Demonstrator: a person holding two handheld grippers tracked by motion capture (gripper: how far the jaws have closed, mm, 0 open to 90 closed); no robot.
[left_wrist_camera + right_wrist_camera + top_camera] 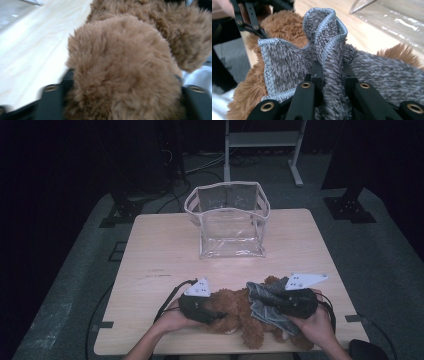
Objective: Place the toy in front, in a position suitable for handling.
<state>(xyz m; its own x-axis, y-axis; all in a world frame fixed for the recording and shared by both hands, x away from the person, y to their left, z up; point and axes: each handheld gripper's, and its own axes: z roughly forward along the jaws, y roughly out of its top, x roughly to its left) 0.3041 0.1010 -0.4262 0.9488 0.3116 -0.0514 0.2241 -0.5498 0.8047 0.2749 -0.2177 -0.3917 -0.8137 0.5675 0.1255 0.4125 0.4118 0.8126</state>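
A brown plush toy [235, 307] lies near the table's front edge, with a grey fuzzy cloth [265, 300] draped over its right part. My left gripper [212, 312] comes at the toy from the left, and a thick lump of brown fur [120, 65] is squeezed between its black jaws. My right gripper [272, 302] is shut on a raised fold of the grey cloth [284, 67]; its fingertips [317, 70] pinch the fold from both sides. Brown fur [284, 25] shows under and behind the cloth.
A clear plastic bag [227, 220] with a white-trimmed rim stands open and upright at the back middle of the wooden table [160, 255]. A white stand's legs [260, 140] rise beyond the table. Cables trail from both grippers off the front edge.
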